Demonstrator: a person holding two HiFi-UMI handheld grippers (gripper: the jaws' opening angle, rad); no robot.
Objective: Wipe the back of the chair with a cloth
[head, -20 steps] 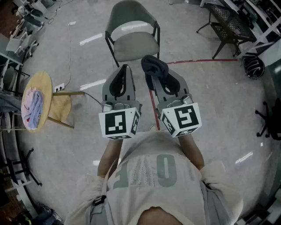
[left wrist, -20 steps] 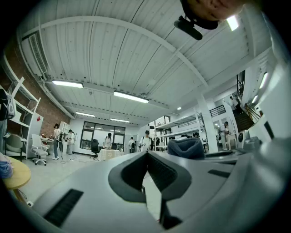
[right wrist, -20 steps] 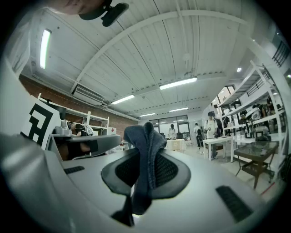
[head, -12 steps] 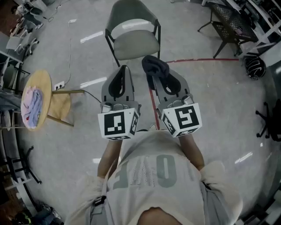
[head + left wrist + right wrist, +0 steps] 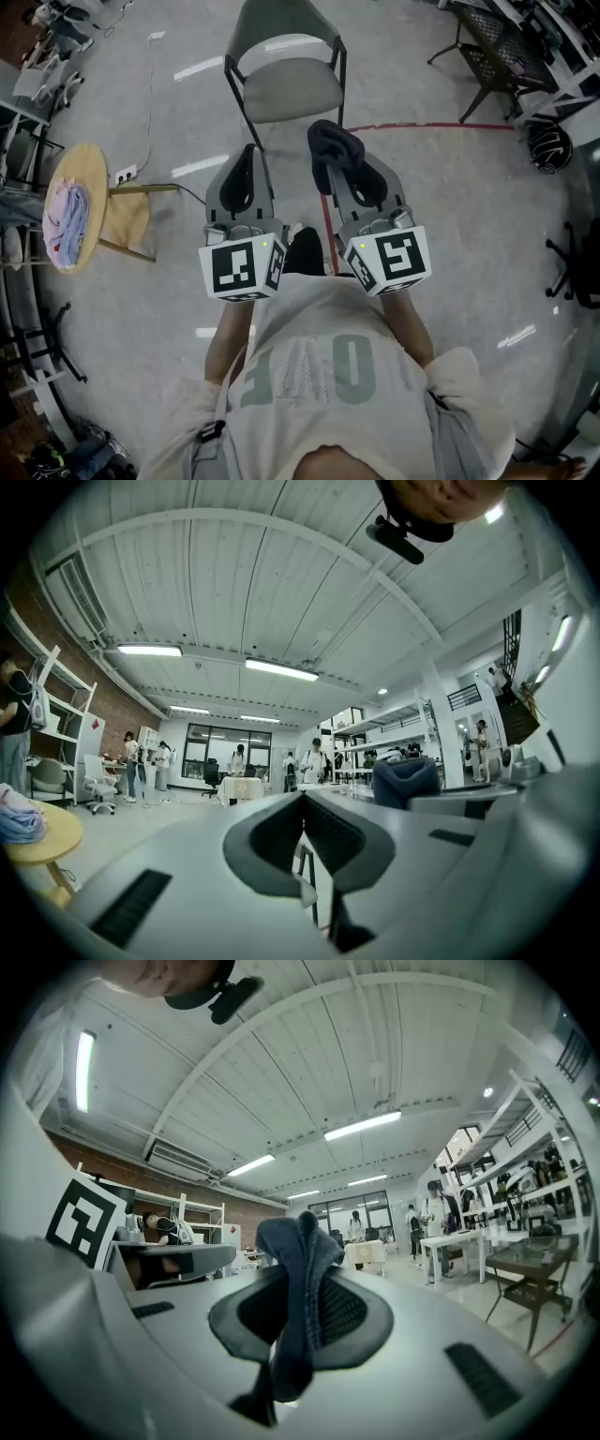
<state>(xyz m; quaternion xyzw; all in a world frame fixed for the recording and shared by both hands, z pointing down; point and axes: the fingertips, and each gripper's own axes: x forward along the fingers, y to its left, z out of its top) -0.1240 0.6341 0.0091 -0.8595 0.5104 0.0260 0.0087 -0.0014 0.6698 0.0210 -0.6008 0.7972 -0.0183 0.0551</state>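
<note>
Wiping apparently not yet begun: right gripper [image 5: 330, 161] clamps dark cloth [image 5: 334, 142] mid-frame, left gripper [image 5: 248, 152] closed, empty, both short of chair [image 5: 291, 89] at top.

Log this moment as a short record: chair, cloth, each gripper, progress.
chair: grey, black frame, facing the person
cloth: dark blue, bunched at the jaw tips
right gripper: shut on the cloth, short of the chair back
left gripper: jaws together, empty
side table: round, wooden, fabric pile on top
progress: wiping not yet begun
</note>
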